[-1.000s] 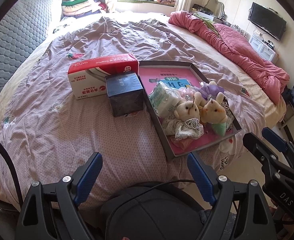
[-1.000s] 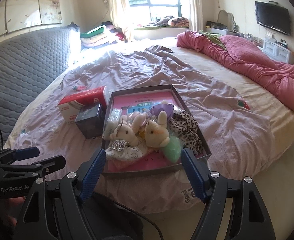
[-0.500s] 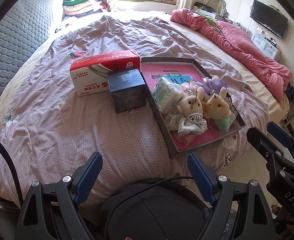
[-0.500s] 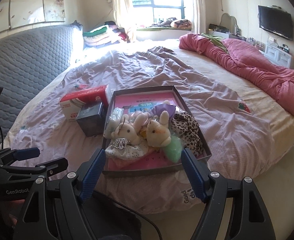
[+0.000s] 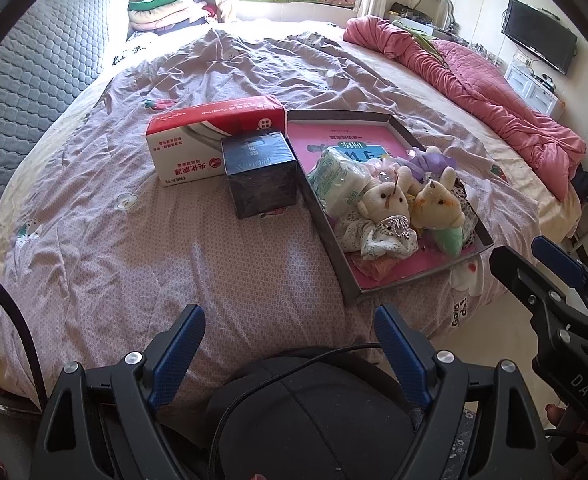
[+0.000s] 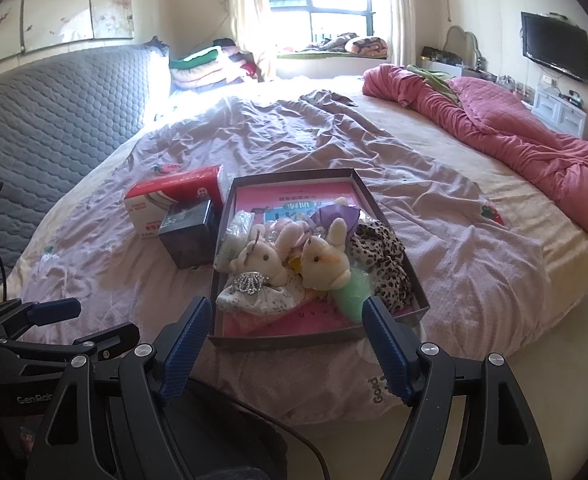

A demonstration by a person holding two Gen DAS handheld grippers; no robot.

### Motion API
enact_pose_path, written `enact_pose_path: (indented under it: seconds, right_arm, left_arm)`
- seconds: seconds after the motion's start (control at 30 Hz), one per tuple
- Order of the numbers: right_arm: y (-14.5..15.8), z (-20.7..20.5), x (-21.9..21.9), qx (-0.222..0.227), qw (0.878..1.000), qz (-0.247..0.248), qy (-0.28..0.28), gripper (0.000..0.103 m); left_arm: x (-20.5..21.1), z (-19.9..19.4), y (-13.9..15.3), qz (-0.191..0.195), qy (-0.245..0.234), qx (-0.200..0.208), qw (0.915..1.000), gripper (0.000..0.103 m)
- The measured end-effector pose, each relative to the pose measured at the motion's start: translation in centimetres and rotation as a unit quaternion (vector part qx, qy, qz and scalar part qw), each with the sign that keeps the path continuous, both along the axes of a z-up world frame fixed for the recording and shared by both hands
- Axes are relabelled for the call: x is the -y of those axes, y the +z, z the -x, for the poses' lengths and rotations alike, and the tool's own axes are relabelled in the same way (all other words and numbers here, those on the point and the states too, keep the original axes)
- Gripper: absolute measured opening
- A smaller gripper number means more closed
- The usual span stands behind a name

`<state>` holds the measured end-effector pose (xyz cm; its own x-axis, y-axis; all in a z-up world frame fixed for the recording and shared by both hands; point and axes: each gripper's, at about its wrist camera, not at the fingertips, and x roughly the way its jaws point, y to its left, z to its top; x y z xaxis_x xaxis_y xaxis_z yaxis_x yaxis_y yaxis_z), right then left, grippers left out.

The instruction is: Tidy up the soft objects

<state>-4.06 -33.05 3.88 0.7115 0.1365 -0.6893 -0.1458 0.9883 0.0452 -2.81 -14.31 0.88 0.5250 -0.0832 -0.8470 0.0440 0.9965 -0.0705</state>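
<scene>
A grey tray lies on the bed's lilac sheet near the front edge. It holds a white plush bunny, a yellowish bunny, a soft tissue pack and a purple toy. A leopard-print cloth lies along the tray's right side. My left gripper hangs open and empty over the sheet, short of the tray. My right gripper stands open and empty just before the tray's near wall.
A red-and-white tissue box and a dark cube box sit left of the tray. A pink quilt is bunched along the bed's right side. Folded blankets are stacked by the grey headboard. A black cap lies below the left gripper.
</scene>
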Motion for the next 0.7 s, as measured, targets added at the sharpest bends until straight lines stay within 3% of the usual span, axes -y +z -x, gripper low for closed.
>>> enact_pose_path:
  seconds: [0.7]
  right_arm:
    - [0.04, 0.2, -0.51, 0.001, 1.0, 0.005, 0.004, 0.079]
  left_arm:
    - [-0.8, 0.37, 0.08, 0.001, 0.008, -0.001, 1.0, 0.086]
